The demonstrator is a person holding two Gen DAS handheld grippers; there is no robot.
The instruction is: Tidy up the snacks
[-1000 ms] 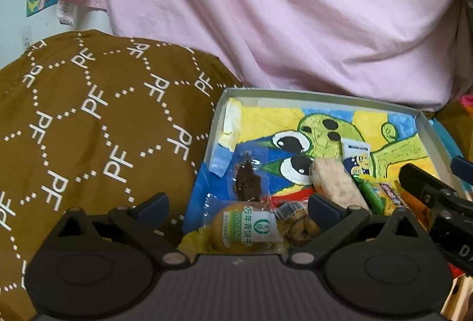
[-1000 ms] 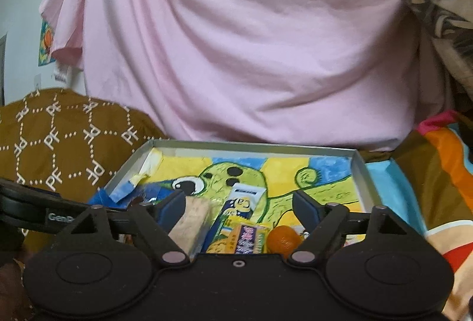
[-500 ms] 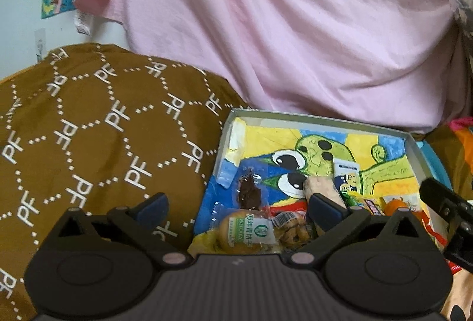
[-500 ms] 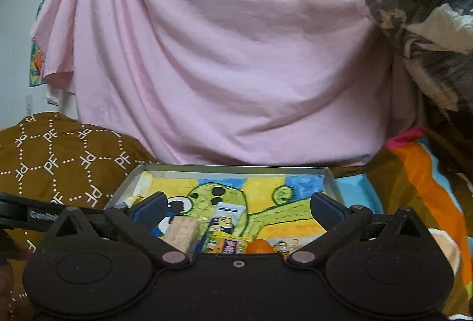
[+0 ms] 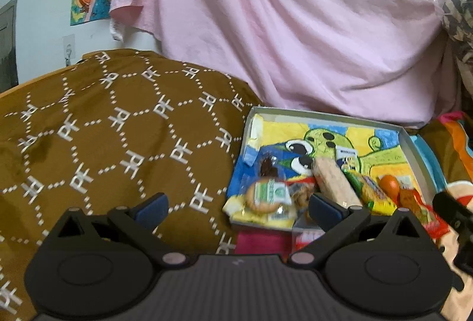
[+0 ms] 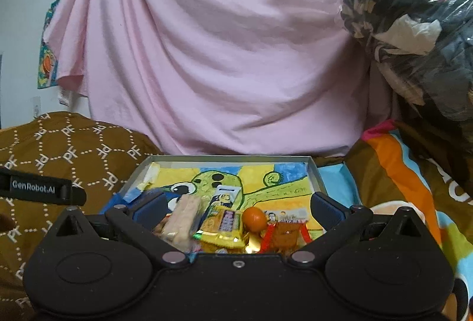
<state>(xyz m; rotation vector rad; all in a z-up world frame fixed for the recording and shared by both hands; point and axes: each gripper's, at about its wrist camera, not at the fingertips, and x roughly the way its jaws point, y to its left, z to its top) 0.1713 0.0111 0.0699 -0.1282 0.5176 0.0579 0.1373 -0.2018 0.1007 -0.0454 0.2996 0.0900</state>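
Left hand-held gripper spreads wide and empty at lower centre, the snack tray at right centre. Right hand-held gripper gapes wide, empty; snack tray at centre, orange inside.

The tray's near edge and front snacks sit hidden behind the right claw's body; wrapper print is too blurred to read.
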